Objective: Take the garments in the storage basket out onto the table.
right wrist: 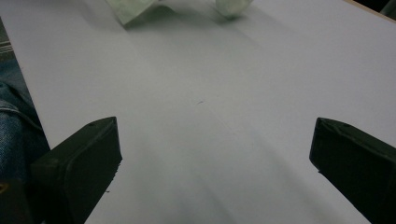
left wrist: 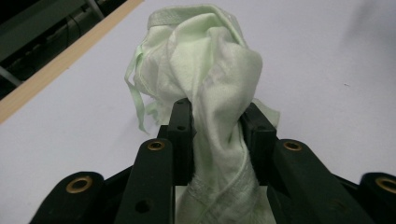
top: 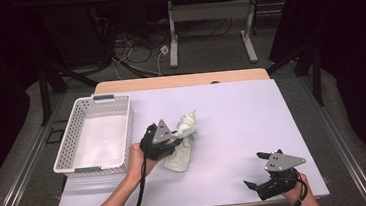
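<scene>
A pale green cloth (top: 183,142) lies bunched near the middle of the white table, just right of the basket. My left gripper (top: 174,140) is shut on it; in the left gripper view the cloth (left wrist: 210,79) is pinched between the two black jaws and rises crumpled beyond them. My right gripper (top: 256,169) rests low at the table's front right, open, with bare table between its wide-apart jaws. In the right gripper view the edge of the cloth (right wrist: 135,8) shows far off at the top.
A white perforated basket (top: 65,143) stands at the table's left side, with nothing in it. The table's wooden far edge (top: 181,80) runs along the back. A desk frame and cables stand on the floor behind.
</scene>
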Available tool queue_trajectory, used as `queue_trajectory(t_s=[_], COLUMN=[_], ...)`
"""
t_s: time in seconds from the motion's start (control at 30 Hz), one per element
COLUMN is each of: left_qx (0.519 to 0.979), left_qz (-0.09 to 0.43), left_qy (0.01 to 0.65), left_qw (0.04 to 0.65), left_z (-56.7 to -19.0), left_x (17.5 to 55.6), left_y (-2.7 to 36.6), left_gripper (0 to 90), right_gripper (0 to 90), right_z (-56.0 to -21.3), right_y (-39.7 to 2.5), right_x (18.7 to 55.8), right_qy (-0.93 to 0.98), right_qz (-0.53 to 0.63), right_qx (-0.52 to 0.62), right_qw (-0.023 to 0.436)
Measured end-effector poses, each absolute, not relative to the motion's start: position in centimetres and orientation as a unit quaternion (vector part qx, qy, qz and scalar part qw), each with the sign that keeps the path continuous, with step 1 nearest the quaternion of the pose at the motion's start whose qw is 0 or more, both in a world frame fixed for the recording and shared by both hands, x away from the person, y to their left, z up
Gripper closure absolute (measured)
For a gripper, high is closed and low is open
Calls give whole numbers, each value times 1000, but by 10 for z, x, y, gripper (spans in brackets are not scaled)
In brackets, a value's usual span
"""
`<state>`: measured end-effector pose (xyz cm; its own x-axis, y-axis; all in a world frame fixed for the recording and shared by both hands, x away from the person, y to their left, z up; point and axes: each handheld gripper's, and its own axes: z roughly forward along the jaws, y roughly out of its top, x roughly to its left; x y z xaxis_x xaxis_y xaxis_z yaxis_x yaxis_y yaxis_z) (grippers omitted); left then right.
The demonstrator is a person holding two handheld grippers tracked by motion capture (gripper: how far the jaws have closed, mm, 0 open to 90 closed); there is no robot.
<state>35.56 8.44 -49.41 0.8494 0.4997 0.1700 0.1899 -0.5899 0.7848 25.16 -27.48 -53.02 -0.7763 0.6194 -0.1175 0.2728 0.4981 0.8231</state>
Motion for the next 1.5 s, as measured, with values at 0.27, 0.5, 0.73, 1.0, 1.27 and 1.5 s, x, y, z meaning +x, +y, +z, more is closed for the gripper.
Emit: queue_trajectory(t_s=[0.27, 0.5, 0.73, 1.0, 1.27, 1.5], left_qx=[880, 882, 889, 893, 902, 906], left_qz=[172, 157, 140, 125, 108, 103], left_qy=[191, 199, 198, 206, 212, 212], left_qw=[400, 398, 388, 380, 361, 352], left_z=[-509, -518, -527, -537, -547, -554], left_x=[357, 364, 368, 376, 382, 385], left_y=[70, 67, 58, 54, 50, 44], left_gripper=[701, 700, 699, 697, 690, 675], right_gripper=[17, 17, 17, 17, 18, 18], right_z=[-530, -531, -532, -531, -532, -532], right_y=[-274, -273, -272, -271, -271, -272], right_x=[251, 252, 253, 253, 254, 253], right_qy=[842, 843, 842, 843, 844, 845], right_qz=[425, 425, 423, 423, 424, 422], right_qx=[263, 264, 266, 263, 262, 263], right_qw=[204, 200, 202, 202, 198, 199])
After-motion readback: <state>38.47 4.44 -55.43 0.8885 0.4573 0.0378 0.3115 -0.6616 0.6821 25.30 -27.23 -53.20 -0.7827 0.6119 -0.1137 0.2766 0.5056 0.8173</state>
